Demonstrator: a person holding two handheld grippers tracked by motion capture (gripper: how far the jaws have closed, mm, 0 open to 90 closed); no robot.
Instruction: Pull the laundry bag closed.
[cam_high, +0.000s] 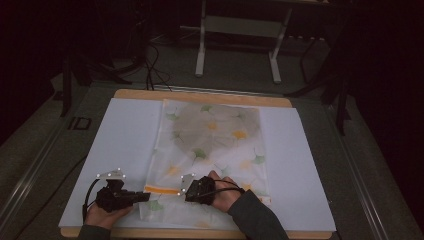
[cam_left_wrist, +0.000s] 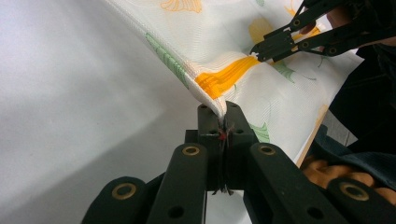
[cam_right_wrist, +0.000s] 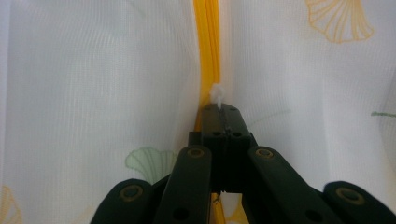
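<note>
The left gripper (cam_left_wrist: 223, 122) pinches the bag's (cam_high: 212, 135) near-left corner; the right gripper (cam_right_wrist: 223, 112) is clamped on the white zipper pull (cam_right_wrist: 217, 95), mostly hidden between its jaws.

Dim high view, bright close views

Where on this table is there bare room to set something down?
Two free patches of the white sheet: the strip left of the floral mesh bag and the strip to its right. The near edge is crowded, with both hand-held grippers clamped by the yellow zipper.
</note>
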